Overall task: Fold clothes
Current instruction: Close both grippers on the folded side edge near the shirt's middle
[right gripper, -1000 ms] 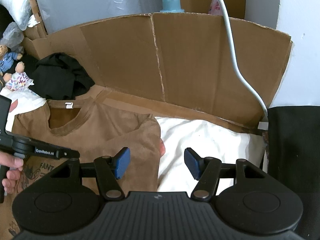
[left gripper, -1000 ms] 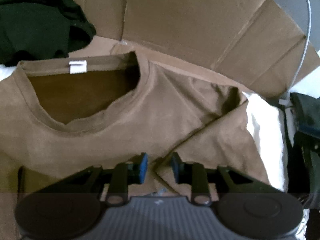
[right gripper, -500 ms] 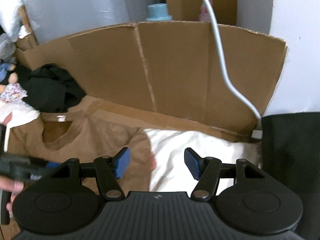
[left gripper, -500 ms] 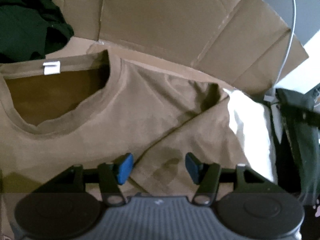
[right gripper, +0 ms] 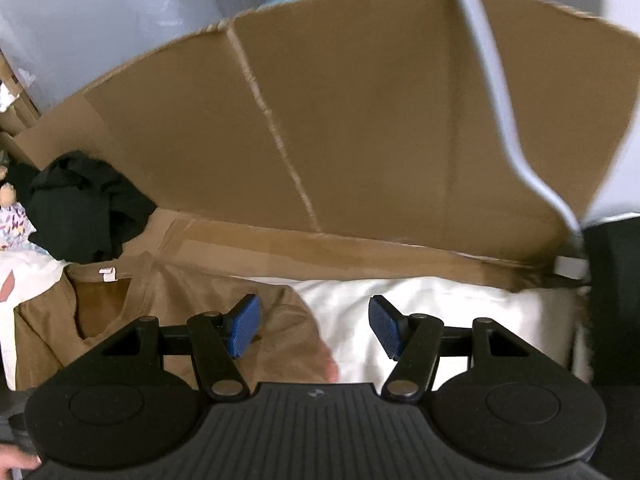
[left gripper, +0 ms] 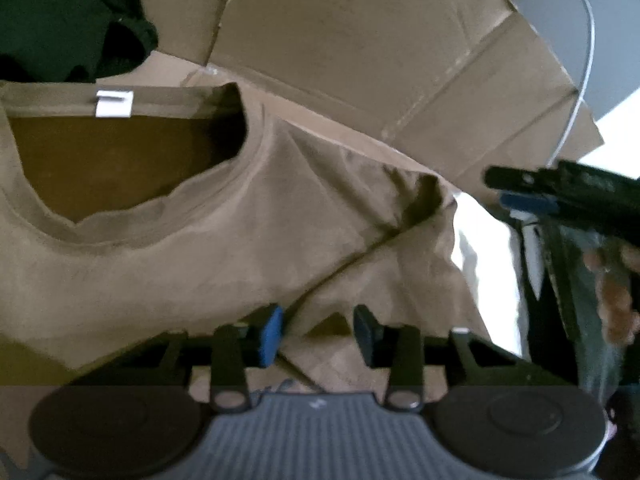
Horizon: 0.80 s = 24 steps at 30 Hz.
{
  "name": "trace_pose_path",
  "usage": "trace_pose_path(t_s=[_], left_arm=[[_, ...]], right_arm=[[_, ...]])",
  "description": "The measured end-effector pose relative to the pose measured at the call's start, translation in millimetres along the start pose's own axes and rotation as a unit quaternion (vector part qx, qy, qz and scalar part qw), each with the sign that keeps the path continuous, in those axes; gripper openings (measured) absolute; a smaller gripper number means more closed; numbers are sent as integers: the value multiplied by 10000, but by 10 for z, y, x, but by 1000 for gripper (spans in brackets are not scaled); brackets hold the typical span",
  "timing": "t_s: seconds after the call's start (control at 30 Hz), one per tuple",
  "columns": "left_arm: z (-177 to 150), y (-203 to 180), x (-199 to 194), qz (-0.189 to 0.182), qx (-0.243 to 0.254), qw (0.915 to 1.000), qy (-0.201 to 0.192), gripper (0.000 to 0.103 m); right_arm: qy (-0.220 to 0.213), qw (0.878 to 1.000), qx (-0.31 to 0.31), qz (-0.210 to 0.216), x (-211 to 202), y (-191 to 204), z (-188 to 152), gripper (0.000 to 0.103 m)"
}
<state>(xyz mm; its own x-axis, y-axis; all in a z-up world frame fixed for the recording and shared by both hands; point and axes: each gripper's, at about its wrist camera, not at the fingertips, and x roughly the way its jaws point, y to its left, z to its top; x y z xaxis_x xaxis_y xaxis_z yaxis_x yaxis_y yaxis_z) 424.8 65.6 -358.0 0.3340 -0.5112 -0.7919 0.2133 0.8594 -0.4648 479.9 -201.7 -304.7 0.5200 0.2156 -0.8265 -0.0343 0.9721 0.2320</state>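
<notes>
A brown T-shirt (left gripper: pixel 224 248) lies flat with its collar and white label at the upper left and its sleeve folded in at the right. My left gripper (left gripper: pixel 319 332) sits low over that folded sleeve. Its jaws are closing with a ridge of sleeve fabric between the blue pads, and a gap still shows. My right gripper (right gripper: pixel 316 326) hangs open over the shirt's right edge (right gripper: pixel 288 340) and the white sheet (right gripper: pixel 460 312), with nothing in it. The left wrist view shows the right gripper (left gripper: pixel 516 190) at the far right, held by a hand (left gripper: pixel 612 288).
A cardboard wall (right gripper: pixel 360 128) stands behind the shirt. A crumpled black garment (right gripper: pixel 80 204) lies at the back left, next to a small doll. A white cable (right gripper: pixel 504 120) hangs down at the right, beside a dark cushion (right gripper: pixel 612 300).
The left gripper's jaws widened and then narrowed over the sleeve fold as it sank closer. The right gripper moved in beside the shirt and now shows in the left wrist view.
</notes>
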Motion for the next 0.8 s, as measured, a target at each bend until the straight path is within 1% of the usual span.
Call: trace_pose_path(t_s=[0.07,0.1,0.13,0.17,0.27,0.33,0.37,0.4,0.43,0.47,0.53,0.6,0.7,0.8], left_arm=[[-75,-19,-15,-31,216,9997,55,41],[-92,-15,-20,-59,219,9997,64,41],[-98,-12,-26,-66,220,9997,61,37],[-101,-4,-36,-54,215,9997,59,31],[-92,35,-49,-5,128,9999,61,18],[-82,77,-60,-24,23,10000,10,14],[-79,85,-61,-29,14,10000,2,13],[-74,90,-58,-28,10,10000,-14,13],[-70,91,-59,-37,12,10000,-34,12],[-66,91,-60,-49,11,10000,-47,10],[-56,96,-73,-118,-11,9999,-106,6],[-44,97,-83,-185,-27,9997,-167,4],[-34,85,-81,-215,15,9997,-153,3],[-46,103,-116,-228,100,9995,-184,2]], right_arm=[[86,10000,10,-40,100,61,13,65],[136,9999,7,-88,151,94,12,65],[227,9996,1,-162,220,133,6,65],[301,9993,-2,-216,272,159,0,65],[389,9988,6,-285,393,242,-9,65],[427,9985,-4,-335,432,282,-7,63],[426,9986,21,-327,441,287,-1,59],[427,9986,75,-304,454,288,6,50],[442,9985,102,-298,463,288,11,43],[466,9984,94,-314,468,290,16,40],[471,9981,2,-405,472,284,22,24],[442,9979,19,-472,475,242,42,20],[382,9978,76,-545,474,134,69,13],[326,9977,99,-588,490,78,83,12]])
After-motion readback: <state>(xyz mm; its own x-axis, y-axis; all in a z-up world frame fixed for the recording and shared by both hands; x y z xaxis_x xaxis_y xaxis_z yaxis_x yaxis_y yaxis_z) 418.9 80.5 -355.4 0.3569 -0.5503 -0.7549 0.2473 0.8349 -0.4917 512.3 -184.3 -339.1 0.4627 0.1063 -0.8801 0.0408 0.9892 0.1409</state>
